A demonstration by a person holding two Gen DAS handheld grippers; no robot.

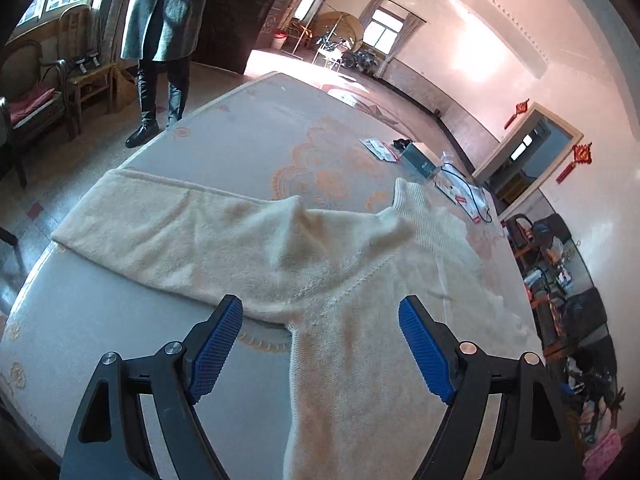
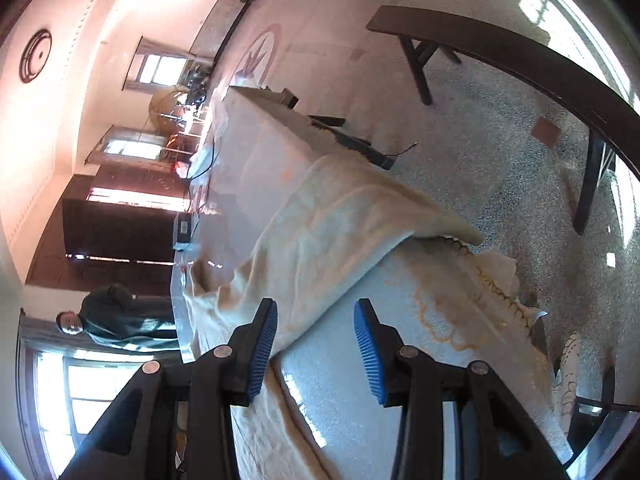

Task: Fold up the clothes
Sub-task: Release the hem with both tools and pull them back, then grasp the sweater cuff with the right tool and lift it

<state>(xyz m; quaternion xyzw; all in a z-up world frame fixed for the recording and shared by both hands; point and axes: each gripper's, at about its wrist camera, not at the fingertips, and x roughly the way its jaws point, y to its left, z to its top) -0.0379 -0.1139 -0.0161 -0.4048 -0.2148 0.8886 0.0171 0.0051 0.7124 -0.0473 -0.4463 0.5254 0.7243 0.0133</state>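
patterned table [image 1: 120,320] holds a cream sweater [image 1: 320,248]; both grippers' fingers empty.

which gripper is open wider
The left gripper: its blue pads stand far apart over the cream sweater; the right gripper shows a narrower gap.

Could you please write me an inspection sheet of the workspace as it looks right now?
Surface: table under a pale cloth with orange floral print.
Job's things: cream sweater lies spread out, one sleeve stretched to the table edge, collar toward the far side; not yet folded.
Clutter: dark box, leaflets and plastic bags at the far end.
Grippers: left gripper open above the sweater, holding nothing; right gripper open, nothing between its pads.
Cables: black cable across the bags.
Surroundings: person in a grey coat beside the table, wooden chair, bench, windows.
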